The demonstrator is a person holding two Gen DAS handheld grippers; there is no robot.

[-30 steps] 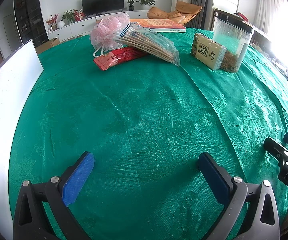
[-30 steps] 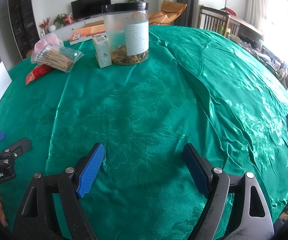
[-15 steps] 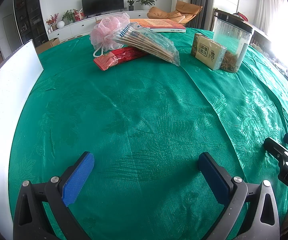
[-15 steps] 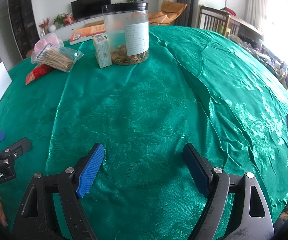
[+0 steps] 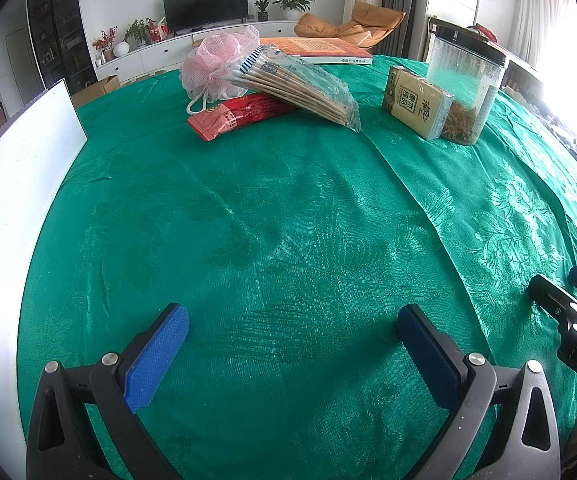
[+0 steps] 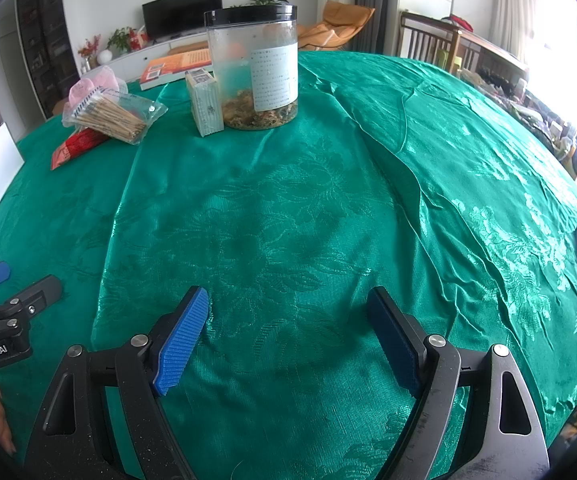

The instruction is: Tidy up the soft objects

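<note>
Not started. Left gripper (image 5: 292, 340) & right gripper (image 6: 288, 328) both released, empty. Pink puff (image 5: 216, 64), tissue pack (image 5: 416, 102), swab bag (image 5: 296, 84) untouched on worktop (image 5: 288, 220).

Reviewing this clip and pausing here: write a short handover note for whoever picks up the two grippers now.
Left gripper: open, empty, over bare green tablecloth.
Right gripper: open, empty, also over bare cloth.
Things: all grouped at the far side. Pink mesh sponge, bag of cotton swabs lying across a red packet, tissue pack against a clear jar, book behind. White board at the left edge.
Done: nothing appears sorted.
Left: pick up the soft items and organize them; no destination is evident.
</note>
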